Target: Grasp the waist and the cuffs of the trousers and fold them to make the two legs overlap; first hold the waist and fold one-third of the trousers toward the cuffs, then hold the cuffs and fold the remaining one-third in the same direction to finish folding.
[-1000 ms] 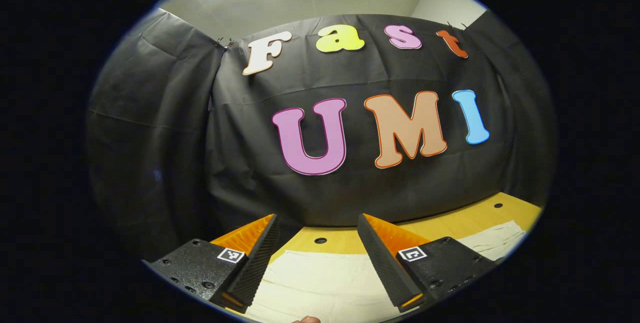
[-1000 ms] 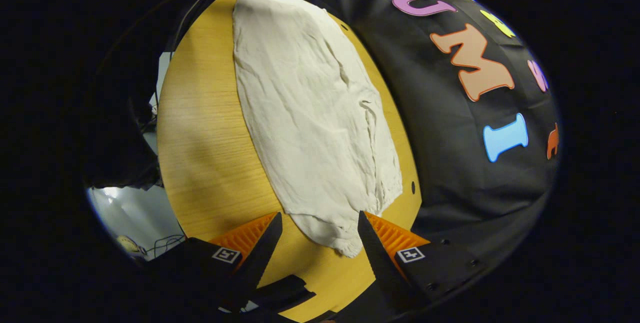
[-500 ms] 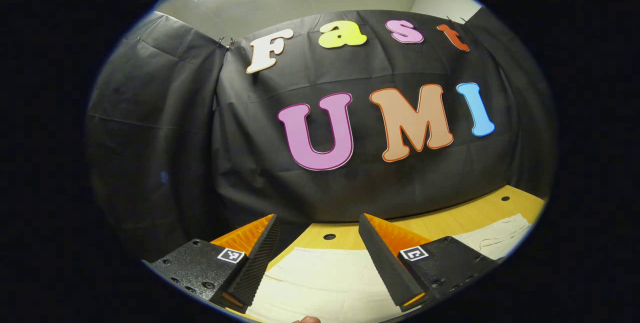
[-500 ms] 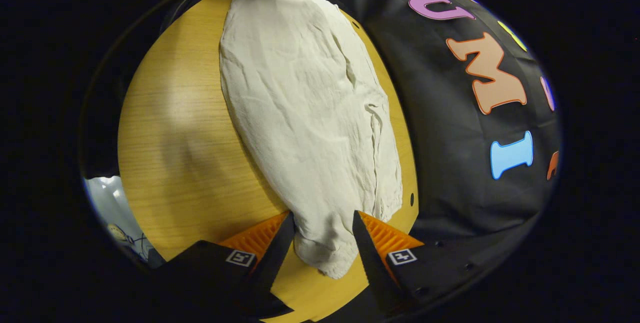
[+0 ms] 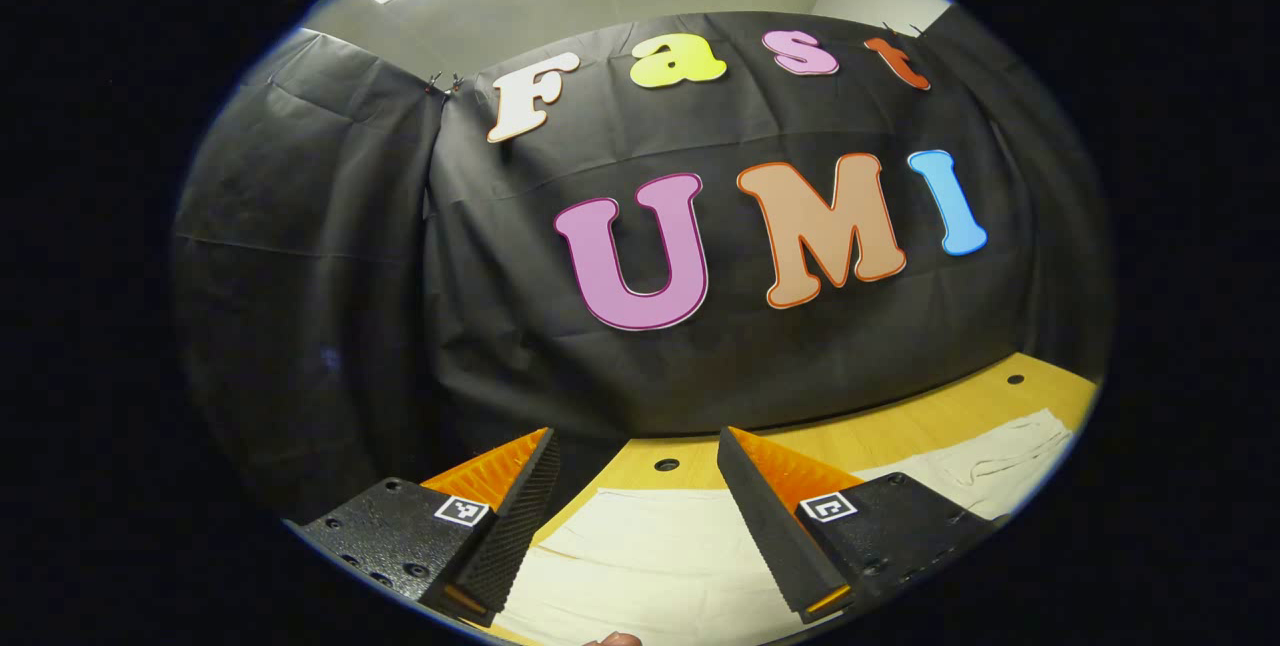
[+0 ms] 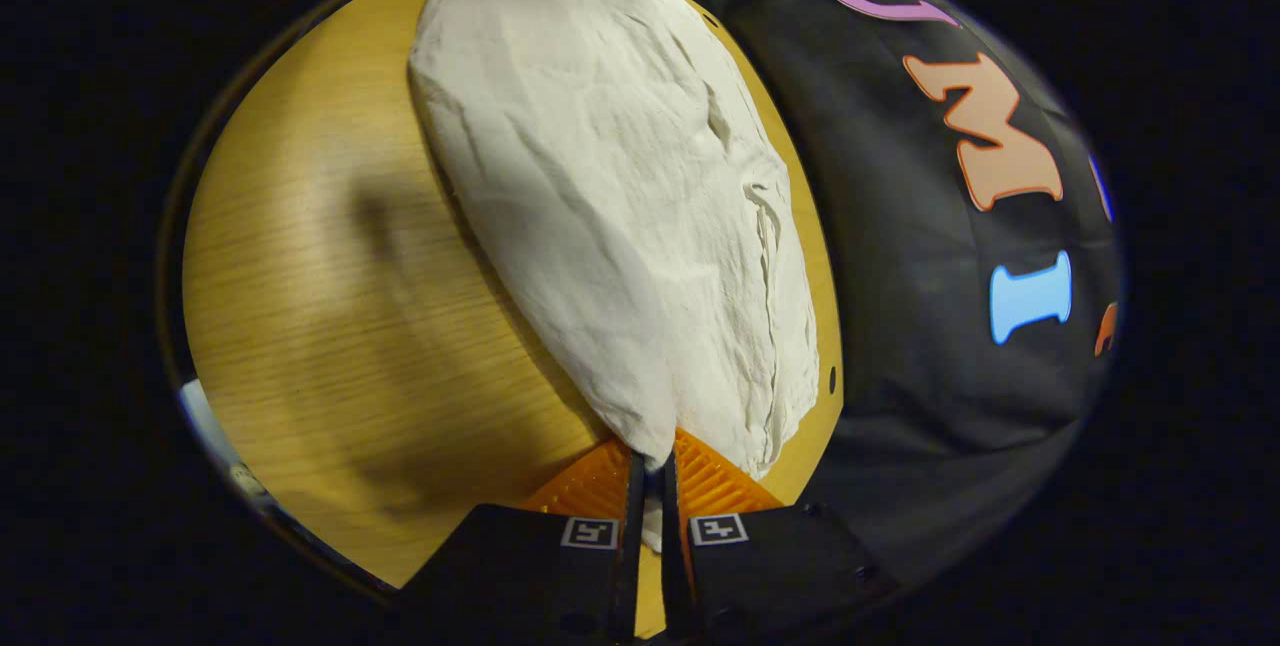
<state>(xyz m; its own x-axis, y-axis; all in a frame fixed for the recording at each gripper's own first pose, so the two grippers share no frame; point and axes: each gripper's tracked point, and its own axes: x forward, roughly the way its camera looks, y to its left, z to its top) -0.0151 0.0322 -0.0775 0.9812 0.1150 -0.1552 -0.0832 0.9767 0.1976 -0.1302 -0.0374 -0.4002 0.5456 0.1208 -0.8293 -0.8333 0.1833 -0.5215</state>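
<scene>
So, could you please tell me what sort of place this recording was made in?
Most likely a staged recording booth rather than a home: black cloth hangs as the wall, a bare wooden table with drilled holes stands before it, and the pale trousers lie spread on the table.

No readable words or numbers are showing on the task's things. Small square black-and-white marker tags are sitting on the gripper bodies, one per finger: two on the left gripper (image 5: pixel 635 436) at (image 5: pixel 461 510) and (image 5: pixel 826 507), two on the right gripper (image 6: pixel 651 461) at (image 6: pixel 587 531) and (image 6: pixel 718 529). They are carrying blocky coded patterns, not legible characters. The trousers (image 6: pixel 620 176) and the wooden table (image 6: pixel 330 276) are showing plain surfaces with no print.
</scene>
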